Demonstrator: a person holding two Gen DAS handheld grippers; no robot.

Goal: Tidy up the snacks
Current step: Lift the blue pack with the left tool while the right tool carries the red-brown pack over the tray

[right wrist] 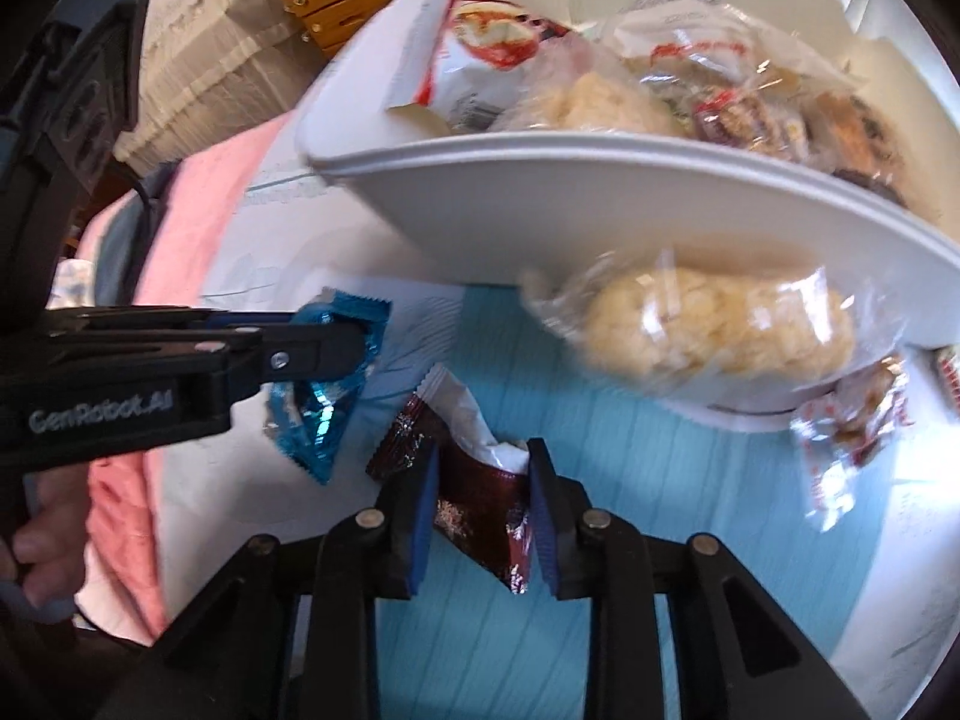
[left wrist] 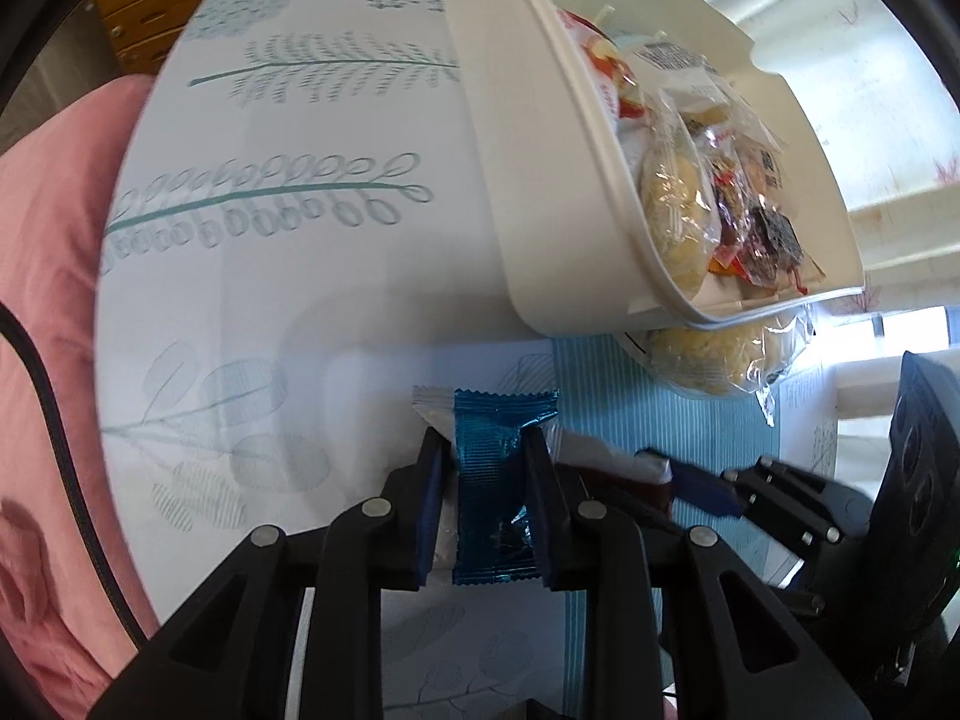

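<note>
My left gripper (left wrist: 485, 450) is shut on a blue foil snack packet (left wrist: 495, 480), held just above the patterned tablecloth (left wrist: 270, 240). The same packet (right wrist: 327, 384) shows in the right wrist view, pinched by the left gripper (right wrist: 354, 339) coming in from the left. My right gripper (right wrist: 480, 462) is shut on a dark red snack packet (right wrist: 480, 498) with a white end, over the light blue mat (right wrist: 630, 480). A white bin (left wrist: 540, 192) full of wrapped snacks stands beyond both grippers. A clear bag of pale biscuits (right wrist: 720, 330) lies against the bin's (right wrist: 570, 198) near wall.
A red-and-white wrapped snack (right wrist: 840, 438) lies on the mat at the right. Pink fabric (left wrist: 54, 300) borders the table's left edge. A wooden drawer unit (left wrist: 144, 6) stands at the back left. A person's hand (right wrist: 42, 546) grips the left tool's handle.
</note>
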